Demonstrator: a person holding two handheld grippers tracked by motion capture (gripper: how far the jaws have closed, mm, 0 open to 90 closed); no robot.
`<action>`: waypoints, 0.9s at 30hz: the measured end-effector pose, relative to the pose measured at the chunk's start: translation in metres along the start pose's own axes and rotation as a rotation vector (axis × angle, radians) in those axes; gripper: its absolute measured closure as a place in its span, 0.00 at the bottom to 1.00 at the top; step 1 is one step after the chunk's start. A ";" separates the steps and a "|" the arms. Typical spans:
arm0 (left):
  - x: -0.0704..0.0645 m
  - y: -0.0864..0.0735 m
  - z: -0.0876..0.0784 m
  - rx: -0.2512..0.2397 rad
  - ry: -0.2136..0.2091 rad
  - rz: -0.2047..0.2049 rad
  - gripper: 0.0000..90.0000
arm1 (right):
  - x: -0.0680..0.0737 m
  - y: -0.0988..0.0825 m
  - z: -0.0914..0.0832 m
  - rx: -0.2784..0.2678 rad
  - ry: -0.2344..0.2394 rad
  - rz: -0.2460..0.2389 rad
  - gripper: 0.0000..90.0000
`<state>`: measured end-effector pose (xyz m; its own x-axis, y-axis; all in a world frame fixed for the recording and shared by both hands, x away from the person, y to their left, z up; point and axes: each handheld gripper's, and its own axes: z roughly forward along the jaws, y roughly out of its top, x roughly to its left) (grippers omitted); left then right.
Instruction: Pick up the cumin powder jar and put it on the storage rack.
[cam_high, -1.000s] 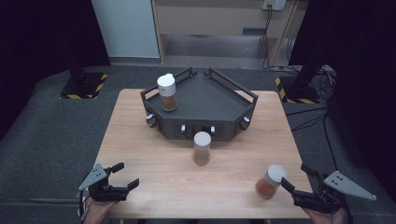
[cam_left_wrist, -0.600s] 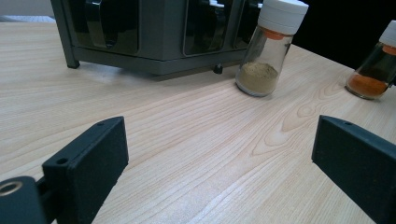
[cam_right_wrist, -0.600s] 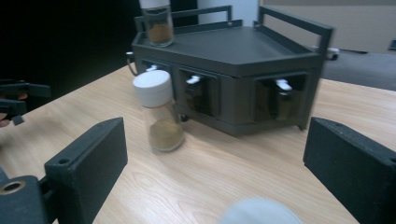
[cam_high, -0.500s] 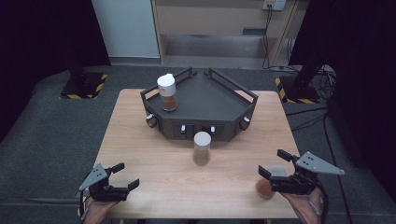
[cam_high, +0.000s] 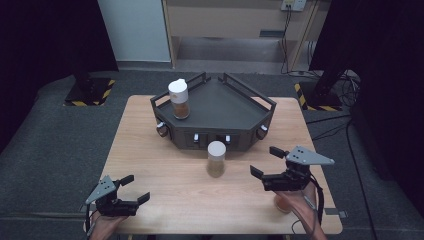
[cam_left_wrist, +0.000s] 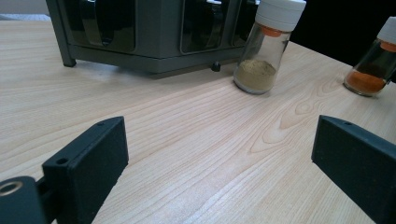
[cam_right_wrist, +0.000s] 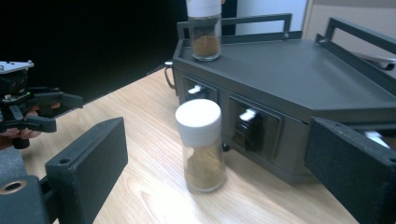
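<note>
Jar in hand: middle jar (cam_high: 216, 158), frame centre, upright on the table (cam_high: 150, 150) just in front of the rack (cam_high: 225, 105).
Right gripper (cam_high: 272, 167): jaws apart, empty, aimed at that jar.
Left gripper (cam_high: 131, 189): lower left, jaws apart, empty.
Handling: likely light, rigid glass, smooth and breakable; tall, so tippable. Grip the body below the white cap.
Count: three jars; one on the rack (cam_high: 178, 98), one with orange powder (cam_left_wrist: 376, 60) at lower right; one rack.
</note>
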<state>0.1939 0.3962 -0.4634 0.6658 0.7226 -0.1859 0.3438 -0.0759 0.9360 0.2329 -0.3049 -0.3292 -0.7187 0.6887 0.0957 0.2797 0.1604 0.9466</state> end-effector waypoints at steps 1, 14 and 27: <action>0.000 0.000 0.000 0.000 0.000 0.000 0.03 | 0.000 0.000 0.000 0.000 0.000 0.000 0.07; 0.000 0.000 0.000 0.000 -0.003 0.001 0.03 | 0.004 0.011 0.058 0.042 0.060 -0.002 0.08; 0.000 0.000 0.000 0.005 -0.005 0.006 0.03 | -0.001 0.006 0.111 0.099 0.051 0.001 0.09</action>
<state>0.1941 0.3958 -0.4630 0.6709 0.7190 -0.1814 0.3427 -0.0838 0.9357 0.3059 -0.2257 -0.3573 -0.7492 0.6523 0.1144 0.3398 0.2304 0.9118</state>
